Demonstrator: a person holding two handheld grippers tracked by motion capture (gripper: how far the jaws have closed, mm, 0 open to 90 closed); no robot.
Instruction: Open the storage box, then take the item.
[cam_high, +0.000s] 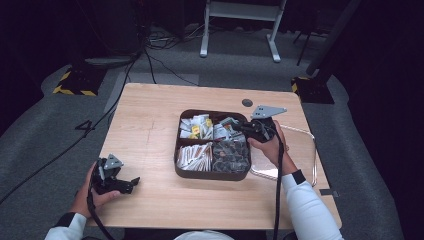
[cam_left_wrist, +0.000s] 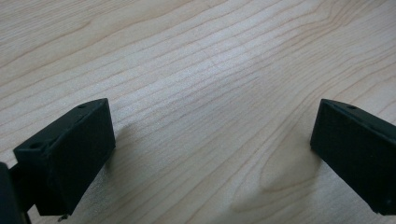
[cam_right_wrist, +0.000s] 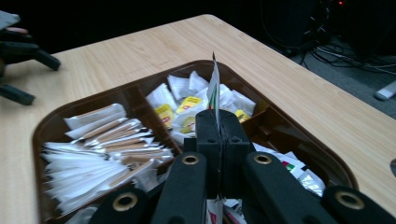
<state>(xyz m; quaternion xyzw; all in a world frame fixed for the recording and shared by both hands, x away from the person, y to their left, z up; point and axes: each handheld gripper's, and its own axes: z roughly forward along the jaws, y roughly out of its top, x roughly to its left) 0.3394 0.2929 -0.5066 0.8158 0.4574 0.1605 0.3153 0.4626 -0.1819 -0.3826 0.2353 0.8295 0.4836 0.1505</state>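
Observation:
A brown four-part tray sits mid-table. My right gripper hovers over its far right compartment, shut on a thin white packet with green and red print. The packet stands on edge between the pads and sticks up above the fingertips. My left gripper rests near the table's front left corner, far from the tray. Its jaws stand wide apart over bare wood with nothing between them. In the right gripper view, the left gripper appears at the top left.
White and yellow packets fill the far left compartment. Paper-wrapped sticks lie in the near left one and dark packets in the near right one. A clear tray lies right of the brown tray. A dark round cap sits behind it.

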